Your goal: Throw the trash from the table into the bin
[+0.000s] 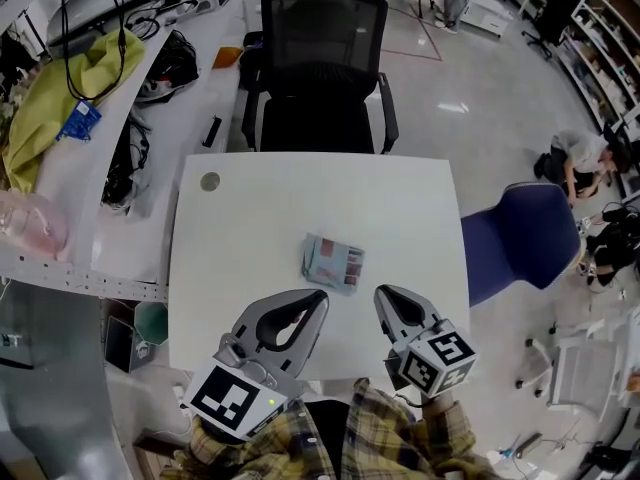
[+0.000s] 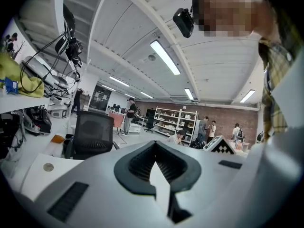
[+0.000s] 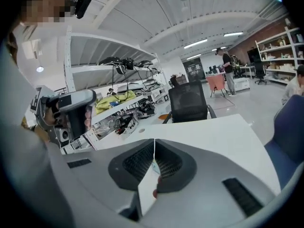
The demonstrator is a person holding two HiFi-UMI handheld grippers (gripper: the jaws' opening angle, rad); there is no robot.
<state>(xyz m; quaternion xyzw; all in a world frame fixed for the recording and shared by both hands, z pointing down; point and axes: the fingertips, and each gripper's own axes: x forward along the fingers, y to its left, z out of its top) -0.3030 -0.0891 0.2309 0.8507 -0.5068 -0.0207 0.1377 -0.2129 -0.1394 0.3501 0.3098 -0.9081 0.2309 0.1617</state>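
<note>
A crumpled, flat wrapper (image 1: 333,261) with grey-blue and reddish print lies near the middle of the white table (image 1: 400,208). My left gripper (image 1: 322,295) sits just in front of it, a little to the left, with its jaws shut and empty. Level with it, my right gripper (image 1: 380,292) is just right of the wrapper, tips together and holding nothing. In the left gripper view the left gripper's (image 2: 155,143) tips meet. The right gripper view shows the right gripper (image 3: 154,140) shut as well, with a sliver of coloured wrapper behind its jaws.
A black mesh office chair (image 1: 320,68) stands at the table's far side and a blue chair (image 1: 525,238) at its right. A cluttered white bench (image 1: 100,158) runs along the left. A green round container (image 1: 152,320) sits on the floor beside the table's left edge.
</note>
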